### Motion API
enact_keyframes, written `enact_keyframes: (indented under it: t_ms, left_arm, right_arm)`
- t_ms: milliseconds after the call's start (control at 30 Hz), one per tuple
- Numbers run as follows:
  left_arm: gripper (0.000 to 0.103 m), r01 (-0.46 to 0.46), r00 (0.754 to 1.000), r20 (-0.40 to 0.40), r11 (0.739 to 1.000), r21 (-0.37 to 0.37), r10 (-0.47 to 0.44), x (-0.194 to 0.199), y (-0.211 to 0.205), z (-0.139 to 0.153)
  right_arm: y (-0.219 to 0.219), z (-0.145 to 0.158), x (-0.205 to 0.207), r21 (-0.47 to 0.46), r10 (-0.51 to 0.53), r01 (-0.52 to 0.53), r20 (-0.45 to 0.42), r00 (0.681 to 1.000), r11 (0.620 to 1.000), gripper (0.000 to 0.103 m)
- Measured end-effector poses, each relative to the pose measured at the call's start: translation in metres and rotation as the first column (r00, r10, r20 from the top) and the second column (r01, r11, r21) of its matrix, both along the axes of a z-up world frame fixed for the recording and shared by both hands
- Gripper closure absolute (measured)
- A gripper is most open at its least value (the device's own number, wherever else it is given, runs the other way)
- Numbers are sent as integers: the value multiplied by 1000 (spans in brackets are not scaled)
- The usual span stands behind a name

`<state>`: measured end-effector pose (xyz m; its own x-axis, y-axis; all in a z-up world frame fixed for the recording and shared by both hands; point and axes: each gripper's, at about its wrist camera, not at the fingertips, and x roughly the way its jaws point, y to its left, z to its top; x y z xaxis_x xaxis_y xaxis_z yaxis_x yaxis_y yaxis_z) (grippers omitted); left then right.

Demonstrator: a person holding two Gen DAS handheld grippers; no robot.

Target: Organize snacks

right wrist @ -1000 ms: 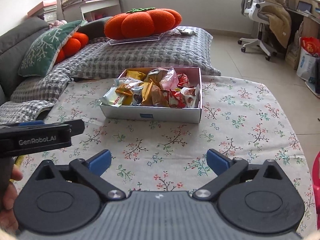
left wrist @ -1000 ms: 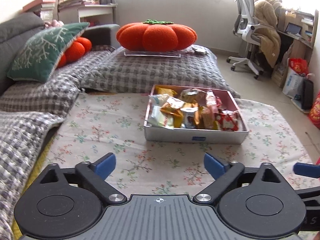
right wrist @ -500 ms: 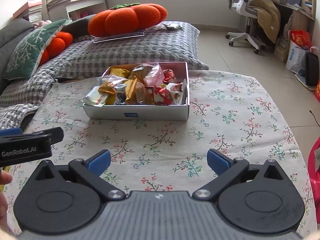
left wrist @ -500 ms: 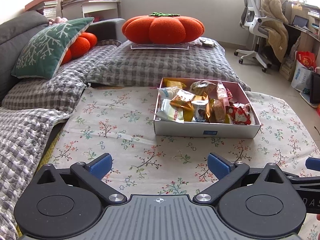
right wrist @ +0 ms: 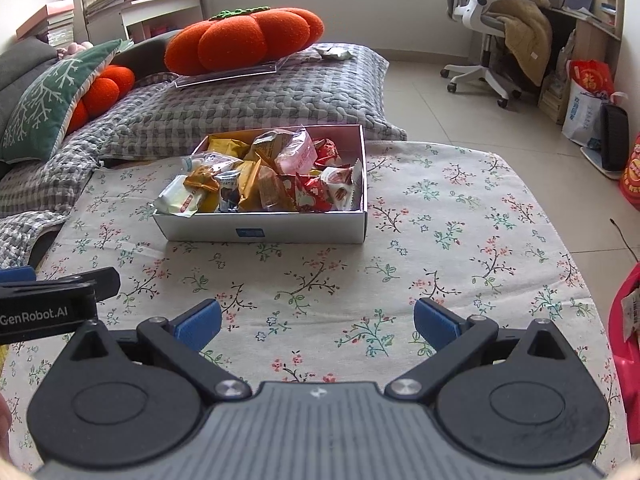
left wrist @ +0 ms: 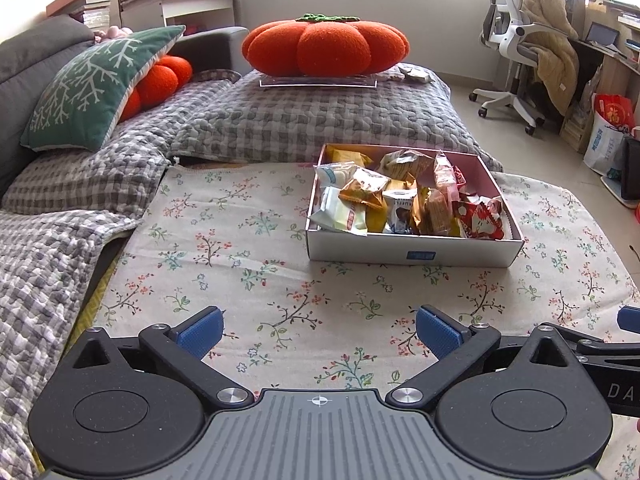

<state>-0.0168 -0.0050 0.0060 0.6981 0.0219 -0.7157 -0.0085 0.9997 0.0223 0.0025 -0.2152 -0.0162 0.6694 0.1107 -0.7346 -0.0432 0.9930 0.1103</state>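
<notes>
The shallow white cardboard box [left wrist: 412, 254] heaped with wrapped snacks [left wrist: 404, 200] sat on the floral tablecloth [left wrist: 240, 240] — both grippers, left [left wrist: 318, 330] and right [right wrist: 318, 322] (jaws wide, the left's just widened, nothing between), hovered short of it.

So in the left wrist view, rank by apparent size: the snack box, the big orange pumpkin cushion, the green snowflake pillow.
1. snack box
2-3. green snowflake pillow and orange pumpkin cushion look alike; the box's nearness to the camera inflates it.

Your right gripper [left wrist: 628, 320]: cut off at frame edge. Snack packets [right wrist: 260, 176]: lower layers hidden, labels unreadable.
</notes>
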Motion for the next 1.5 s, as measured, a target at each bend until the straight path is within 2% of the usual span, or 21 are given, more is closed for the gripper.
enact_keyframes:
  t_ms: [1500]
  left_arm:
    - [0,30,1000,1,999,14,-30,-1,-4,-1]
  right_arm:
    - [1,-4,2,-19,14,-14,-7,1000,1000,0]
